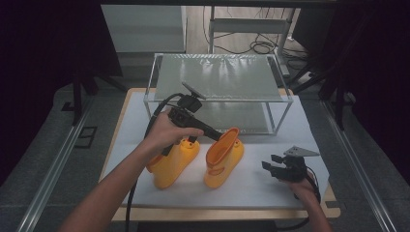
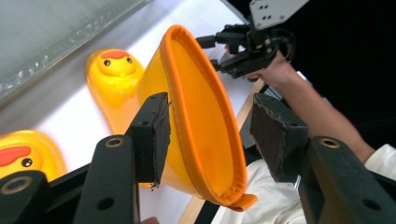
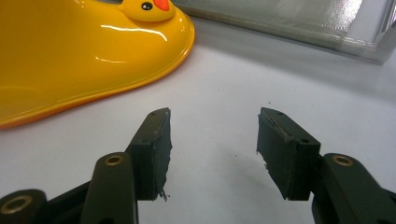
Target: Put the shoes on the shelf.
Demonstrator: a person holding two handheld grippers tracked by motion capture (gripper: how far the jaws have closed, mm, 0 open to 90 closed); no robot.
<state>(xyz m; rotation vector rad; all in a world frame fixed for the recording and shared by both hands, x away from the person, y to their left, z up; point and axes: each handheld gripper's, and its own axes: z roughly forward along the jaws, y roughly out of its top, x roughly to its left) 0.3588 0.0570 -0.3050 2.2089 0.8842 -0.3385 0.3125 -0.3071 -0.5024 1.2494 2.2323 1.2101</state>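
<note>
Left gripper (image 1: 223, 137): centre of the high view, held in the person's left hand (image 1: 167, 130), reaching to the top opening of the right-hand boot. In the left gripper view its jaws stand spread, one on each side of the boot's orange rim; one pad (image 2: 161, 135) lies at the outer wall, touching or just off it, the other pad (image 2: 275, 135) hangs apart from the rim. Not clamped.

Right-hand duck boot (image 1: 223, 159): yellow rubber boot with orange rim, centre of the high view on the white table mat (image 1: 270, 183), leaning a little toward the frame's right. Duck face on its toe, seen upper left in the left gripper view.

Left-hand duck boot (image 1: 174, 162): same kind, just left of the other, partly behind the left hand. The two stand near each other, a narrow gap between.

Right gripper (image 1: 270, 163): lower right of the high view, low over the mat, well apart from the boots. Jaws spread wide, nothing between them; bare mat below in the right gripper view.

Right hand (image 1: 302, 186): lower right, wrapped round the gripper's rear.

Glass rack (image 1: 220, 77): two-level clear shelf with metal frame, upper centre of the high view, behind the boots at the mat's far edge.

Cable (image 1: 133, 193): black, trailing from the left gripper down along the forearm to the bottom edge.
</note>
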